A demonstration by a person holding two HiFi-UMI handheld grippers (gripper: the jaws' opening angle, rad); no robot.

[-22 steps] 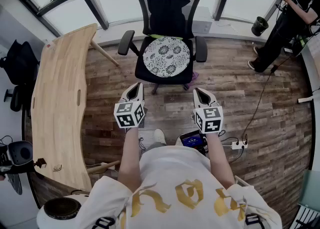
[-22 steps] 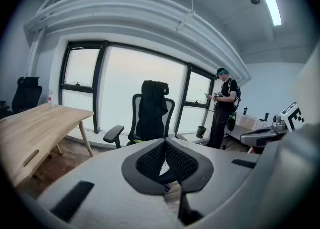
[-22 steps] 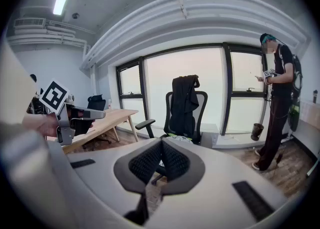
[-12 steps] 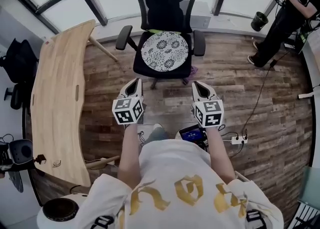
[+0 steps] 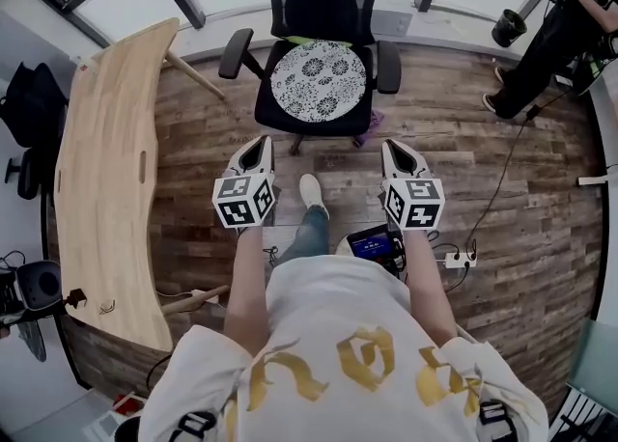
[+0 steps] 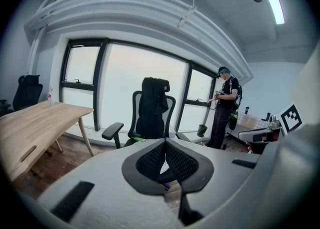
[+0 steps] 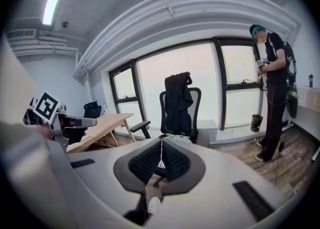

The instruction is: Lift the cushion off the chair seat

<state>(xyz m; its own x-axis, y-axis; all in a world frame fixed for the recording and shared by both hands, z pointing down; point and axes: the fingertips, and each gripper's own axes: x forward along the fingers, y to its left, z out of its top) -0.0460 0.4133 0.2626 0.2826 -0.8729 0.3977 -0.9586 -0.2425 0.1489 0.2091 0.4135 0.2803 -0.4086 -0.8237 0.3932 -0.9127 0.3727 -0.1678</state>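
Wooden and curved, the surface (image 5: 101, 155) runs down the left side. The left claw (image 5: 261, 144) is closed tight on nothing, held short of the black chair (image 5: 273, 114). The round patterned cushion (image 5: 318, 80) lies flat on the seat, apart from both claws. The right claw (image 5: 391, 148) is likewise closed and empty. A person (image 5: 546, 40) stands far right.

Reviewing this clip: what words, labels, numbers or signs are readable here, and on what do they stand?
No text can be read outright.
Gold ornate lettering on the shirt: not legible.
Blue display on the screen: print too small to read.
Cubes of the left gripper and right gripper: black-and-white marker squares only, no words.
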